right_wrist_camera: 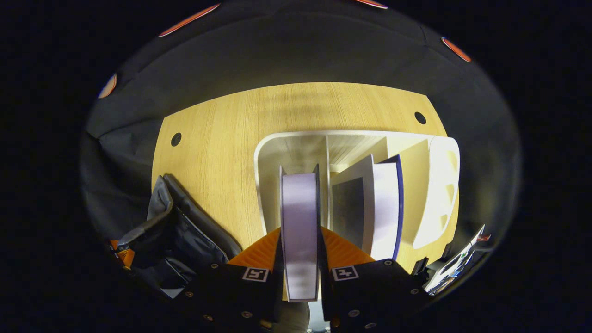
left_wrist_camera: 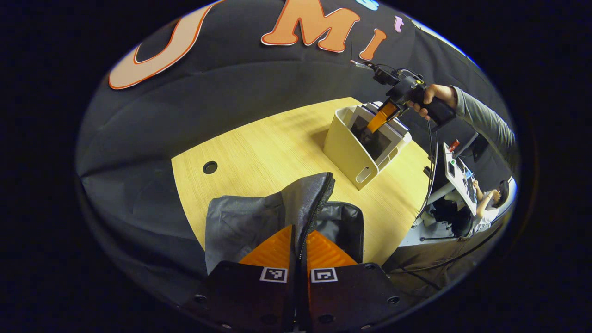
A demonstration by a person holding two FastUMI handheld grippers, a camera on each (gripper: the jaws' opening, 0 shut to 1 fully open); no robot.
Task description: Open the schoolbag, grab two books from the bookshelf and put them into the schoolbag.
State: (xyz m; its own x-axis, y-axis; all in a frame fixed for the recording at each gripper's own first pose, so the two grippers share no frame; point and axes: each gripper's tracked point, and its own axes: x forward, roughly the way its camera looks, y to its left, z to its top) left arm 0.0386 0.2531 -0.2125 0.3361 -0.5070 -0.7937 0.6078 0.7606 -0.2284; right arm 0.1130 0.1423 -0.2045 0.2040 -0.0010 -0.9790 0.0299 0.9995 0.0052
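The grey and black schoolbag (left_wrist_camera: 259, 217) lies on the wooden table (left_wrist_camera: 259, 143), its zipper edge raised. My left gripper (left_wrist_camera: 299, 233) is shut on that raised edge by the zipper. The cream bookshelf (left_wrist_camera: 349, 155) stands farther right on the table. A hand holds my right gripper (left_wrist_camera: 382, 117) down into it from above. In the right gripper view, my right gripper (right_wrist_camera: 300, 230) is shut on an upright book (right_wrist_camera: 299, 208) in the bookshelf's (right_wrist_camera: 273, 152) left compartment. A second book (right_wrist_camera: 386, 203) with a blue cover leans in the neighbouring compartment. The schoolbag (right_wrist_camera: 180, 222) sits at lower left.
The table has round cable holes (left_wrist_camera: 210, 167) (right_wrist_camera: 420, 117). Black cloth walls stand close behind it. Past the table's right edge a person (left_wrist_camera: 485, 203) sits at a desk with equipment (left_wrist_camera: 455, 171). Bare tabletop lies between bag and bookshelf.
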